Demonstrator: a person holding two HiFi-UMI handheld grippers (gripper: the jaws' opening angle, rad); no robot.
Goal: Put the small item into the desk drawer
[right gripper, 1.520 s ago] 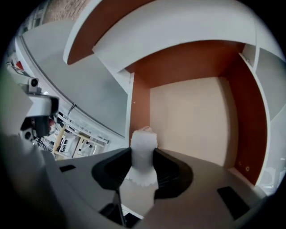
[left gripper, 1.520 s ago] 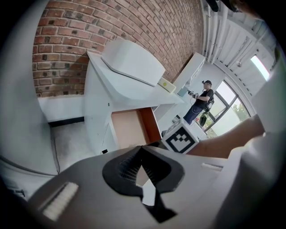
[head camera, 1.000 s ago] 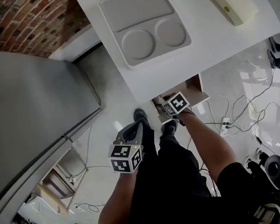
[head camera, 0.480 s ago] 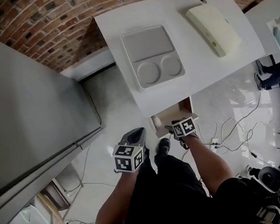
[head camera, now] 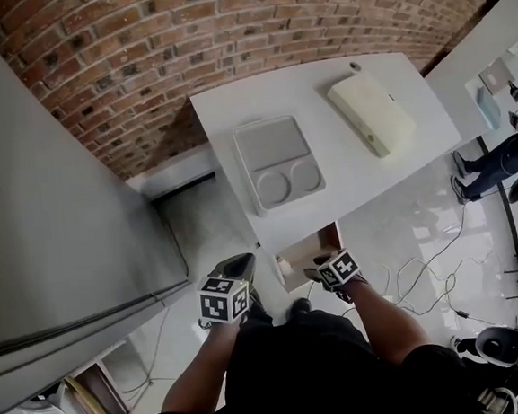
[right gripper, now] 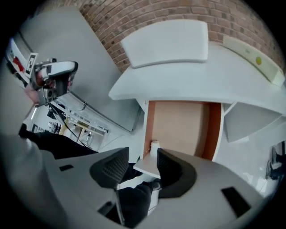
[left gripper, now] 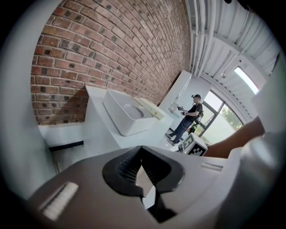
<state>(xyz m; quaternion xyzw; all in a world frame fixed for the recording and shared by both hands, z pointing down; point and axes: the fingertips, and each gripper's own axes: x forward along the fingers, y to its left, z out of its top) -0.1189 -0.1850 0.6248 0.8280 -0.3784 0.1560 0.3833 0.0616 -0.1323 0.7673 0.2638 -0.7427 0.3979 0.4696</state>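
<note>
The desk drawer (right gripper: 183,127) stands pulled out under the white desk top (head camera: 374,178), its brown wooden floor showing. A small white item (right gripper: 154,146) stands in the drawer's near left corner. My right gripper (right gripper: 143,167) hovers at the drawer's white front panel (right gripper: 145,166), open, with the panel's corner lying between its jaws and the item just beyond. The head view shows this gripper (head camera: 318,267) at the drawer (head camera: 309,246). My left gripper (head camera: 237,267) hangs left of the drawer over the floor, and its jaws (left gripper: 142,150) are shut on nothing.
On the desk lie a grey tray (head camera: 278,162) with two round wells and a cream oblong case (head camera: 371,112). A brick wall (head camera: 164,48) backs the desk. A grey cabinet (head camera: 51,202) stands at the left. Cables (head camera: 435,267) trail on the floor at right, where a person (head camera: 498,158) stands.
The head view has lifted, so the desk and drawer look smaller and farther and the brick wall fills the top. Both grippers stay by the drawer, the right one at its front.
</note>
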